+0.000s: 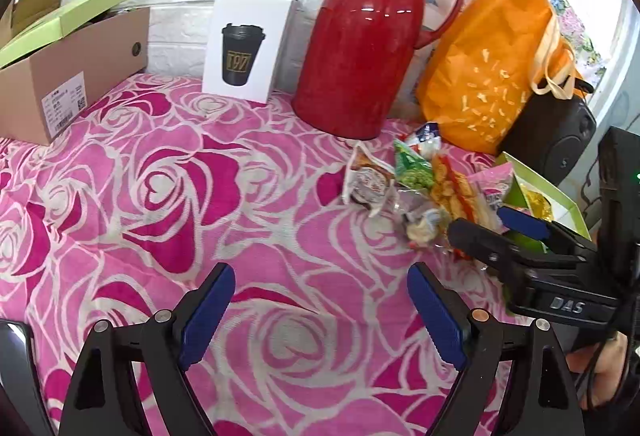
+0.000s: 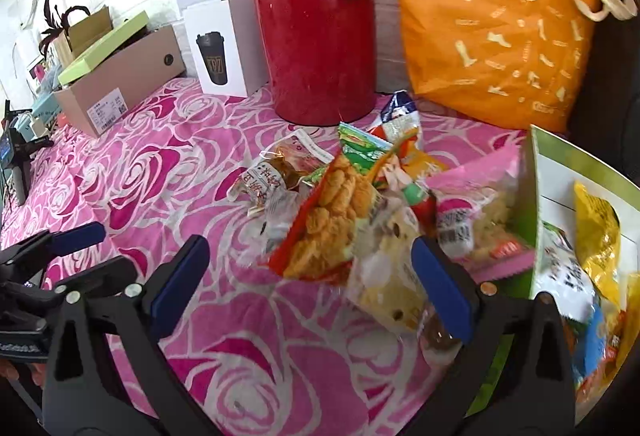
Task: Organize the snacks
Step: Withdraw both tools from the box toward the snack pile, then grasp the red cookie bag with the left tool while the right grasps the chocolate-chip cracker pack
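Only the right wrist view looks into the green box (image 2: 534,204), where several snack packets already lie. The left gripper (image 1: 322,310) hangs with jaws wide apart over bare rose-patterned cloth (image 1: 160,196). The right gripper (image 2: 310,276), jaws also apart and holding nothing, reaches into the snack pile (image 2: 340,212). The orange-red packet (image 2: 332,224) runs lengthwise away from the camera. A red jug (image 2: 316,16) and an orange bag (image 2: 492,20) stand behind the pile.

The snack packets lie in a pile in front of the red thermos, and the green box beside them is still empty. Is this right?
Not quite. The snack packets do lie in a pile in front of the red thermos, but the green box beside them is not empty: the right wrist view shows a yellow packet and others already inside it.
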Tool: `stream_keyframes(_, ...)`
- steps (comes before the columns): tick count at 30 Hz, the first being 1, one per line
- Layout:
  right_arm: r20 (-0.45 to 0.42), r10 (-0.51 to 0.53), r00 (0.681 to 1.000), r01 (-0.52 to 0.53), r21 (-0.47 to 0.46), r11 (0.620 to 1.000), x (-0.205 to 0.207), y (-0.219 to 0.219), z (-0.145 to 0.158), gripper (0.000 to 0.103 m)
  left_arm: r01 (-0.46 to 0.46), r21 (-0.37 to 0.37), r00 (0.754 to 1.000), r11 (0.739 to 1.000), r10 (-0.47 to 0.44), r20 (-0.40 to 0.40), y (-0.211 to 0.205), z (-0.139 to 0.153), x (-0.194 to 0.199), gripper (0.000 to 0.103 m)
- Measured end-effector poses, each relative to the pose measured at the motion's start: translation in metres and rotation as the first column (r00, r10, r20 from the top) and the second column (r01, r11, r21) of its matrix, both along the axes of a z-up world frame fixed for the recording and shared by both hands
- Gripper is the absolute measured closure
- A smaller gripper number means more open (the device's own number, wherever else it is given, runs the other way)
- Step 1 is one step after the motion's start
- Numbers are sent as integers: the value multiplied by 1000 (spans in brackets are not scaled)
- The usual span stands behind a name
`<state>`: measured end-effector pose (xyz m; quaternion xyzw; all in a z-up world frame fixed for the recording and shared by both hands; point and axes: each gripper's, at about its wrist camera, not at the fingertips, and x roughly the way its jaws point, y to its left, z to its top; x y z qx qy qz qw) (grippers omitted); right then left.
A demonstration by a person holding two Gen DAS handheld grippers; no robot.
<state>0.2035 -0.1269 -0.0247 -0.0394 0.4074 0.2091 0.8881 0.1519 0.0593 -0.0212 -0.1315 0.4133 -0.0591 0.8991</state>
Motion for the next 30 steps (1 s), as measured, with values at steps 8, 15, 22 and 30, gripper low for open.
stream_keyframes(8,26,-58,998,60,-82,995,17,2,-17,21,-5,0,1000,1000,5,-2,8,-5,13,13)
stream_keyframes(15,42,-60,997,62,-56,996,-2,-22,5,67,80,-24,997,997,-79,24,-15,3,41,14)
stream_keyframes(22,18,-25,1000,25,10,1000,-35,-39,15,75,227,-27,974,974,-226,31,-58,15,52,20)
stream_keyframes(30,-24,-9,1000,11,50,999,-84,-69,22,96,273,-59,960,960,-276,-46,-75,1,61,39)
